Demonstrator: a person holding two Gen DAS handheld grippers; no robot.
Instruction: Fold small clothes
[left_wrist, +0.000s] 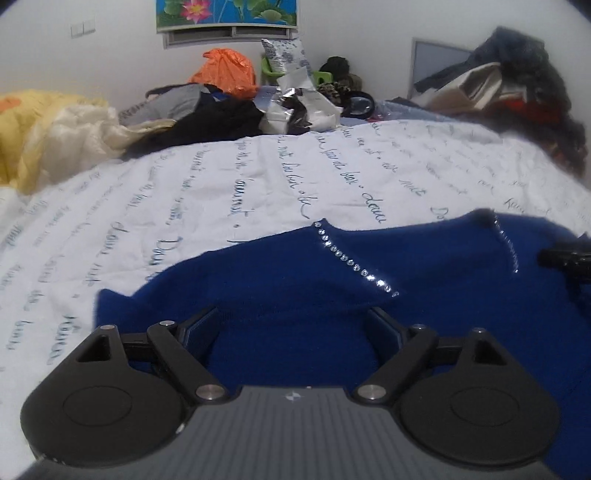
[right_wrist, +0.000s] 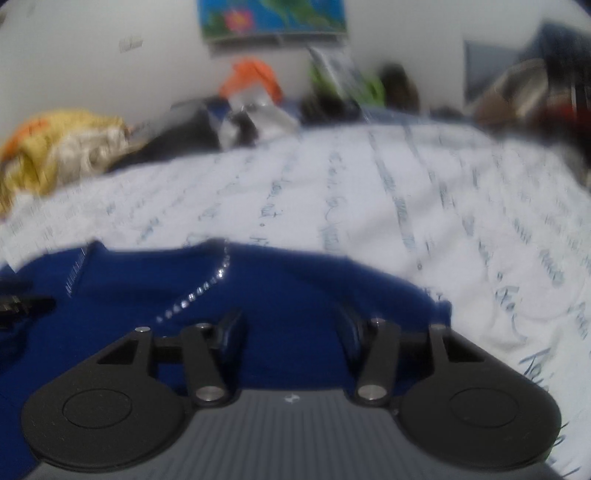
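A small royal-blue knit garment (left_wrist: 332, 280) with rows of clear rhinestones (left_wrist: 351, 260) lies spread on the white bedsheet (left_wrist: 258, 177) printed with script. My left gripper (left_wrist: 291, 321) hovers just over its near edge, jaws wide apart with only flat cloth beneath them. The right wrist view is blurred. There the same blue garment (right_wrist: 288, 288) fills the lower left, and my right gripper (right_wrist: 291, 325) stands open above it, nothing pinched between its fingers. A dark tip of the other gripper (left_wrist: 565, 258) shows at the right edge of the left wrist view.
Piled along the far side of the bed are a yellow quilt (left_wrist: 44, 133), dark clothes (left_wrist: 214, 118), an orange bag (left_wrist: 225, 70), crumpled wrappers (left_wrist: 303, 110) and a heap of clothes (left_wrist: 517, 88) at the right. A lotus picture (left_wrist: 225, 11) hangs on the white wall.
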